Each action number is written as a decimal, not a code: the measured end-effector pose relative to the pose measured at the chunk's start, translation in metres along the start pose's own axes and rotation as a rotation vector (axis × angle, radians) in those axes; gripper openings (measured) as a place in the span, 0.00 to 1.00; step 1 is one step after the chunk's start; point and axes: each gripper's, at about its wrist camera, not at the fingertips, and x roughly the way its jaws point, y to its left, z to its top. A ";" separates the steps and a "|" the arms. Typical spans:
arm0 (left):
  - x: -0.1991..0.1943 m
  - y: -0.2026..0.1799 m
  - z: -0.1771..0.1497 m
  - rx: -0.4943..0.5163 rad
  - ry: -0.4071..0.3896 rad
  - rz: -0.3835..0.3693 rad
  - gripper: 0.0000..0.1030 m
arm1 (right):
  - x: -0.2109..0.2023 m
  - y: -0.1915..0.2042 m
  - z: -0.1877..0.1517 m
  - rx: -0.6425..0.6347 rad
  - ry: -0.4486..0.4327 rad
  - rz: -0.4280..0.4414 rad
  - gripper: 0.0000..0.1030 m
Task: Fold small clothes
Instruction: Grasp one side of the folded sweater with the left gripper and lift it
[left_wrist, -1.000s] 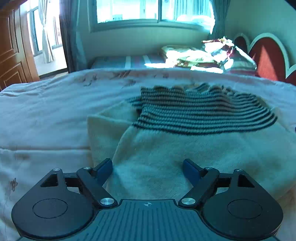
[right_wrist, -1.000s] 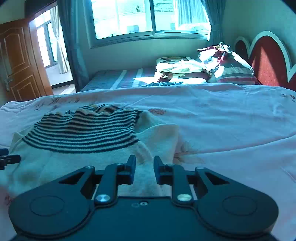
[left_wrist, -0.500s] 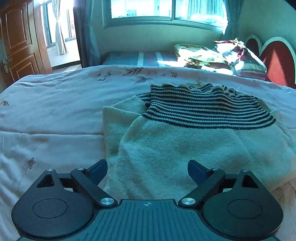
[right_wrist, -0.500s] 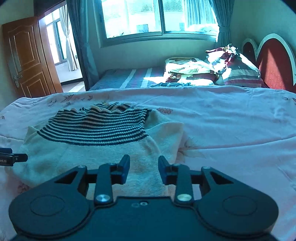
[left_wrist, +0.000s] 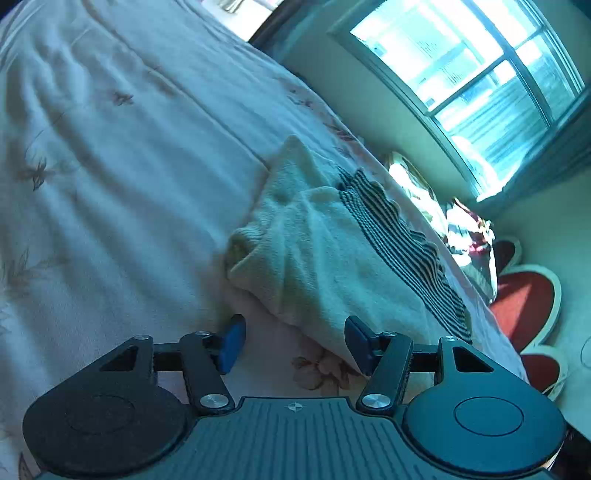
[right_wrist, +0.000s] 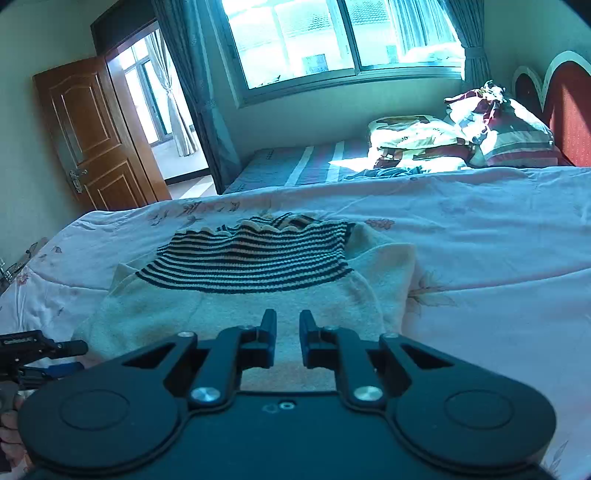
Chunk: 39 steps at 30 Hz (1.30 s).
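Fabric is the concern: the cream fleecy garment with a navy-striped knit band (right_wrist: 243, 295) lies on the floral bedspread (right_wrist: 498, 258), soft and light. Its near-left edge suits the left tool (left_wrist: 291, 345), half-spread and just closing on nothing; the right tool (right_wrist: 284, 338), nearly together, holds nothing.

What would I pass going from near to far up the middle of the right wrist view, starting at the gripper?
Black right gripper → cream fleece garment with a striped knit band → pale floral bedspread → striped blue mattress → wide sliding window.
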 end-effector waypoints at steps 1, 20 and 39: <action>0.002 0.002 -0.002 -0.027 -0.018 -0.011 0.60 | 0.002 0.003 0.001 -0.002 0.005 0.002 0.13; 0.062 0.016 0.022 -0.239 -0.126 -0.136 0.18 | 0.094 0.056 0.012 0.046 0.082 0.129 0.06; 0.043 -0.076 0.052 0.024 -0.082 -0.312 0.17 | 0.111 0.043 0.010 0.115 0.060 0.075 0.12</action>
